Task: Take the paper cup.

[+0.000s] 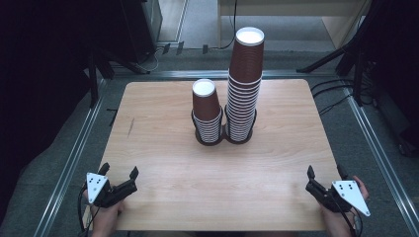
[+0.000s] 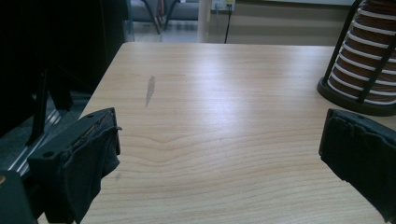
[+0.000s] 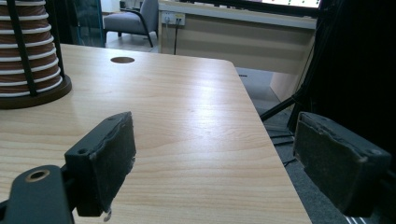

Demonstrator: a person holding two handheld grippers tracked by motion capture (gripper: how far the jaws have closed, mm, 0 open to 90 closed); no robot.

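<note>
Two stacks of upside-down brown paper cups stand mid-table in black wire holders: a short stack (image 1: 207, 112) on the left and a tall stack (image 1: 244, 85) on the right. My left gripper (image 1: 118, 171) rests at the table's near left corner, jaws wide open and empty. At the near right corner my right gripper (image 1: 325, 171) is also open with nothing between its jaws. The left gripper view has the short stack (image 2: 364, 65) at its right edge, beyond my left gripper (image 2: 219, 149). In the right gripper view the tall stack (image 3: 29, 51) stands at far left, ahead of my right gripper (image 3: 215, 158).
The wooden table (image 1: 163, 163) has a grey scuff (image 1: 131, 127) on its left part and a round hole (image 3: 122, 59) near its far edge. Metal rails (image 1: 74, 153) run along both sides. Tripod legs and cables lie on the floor beyond.
</note>
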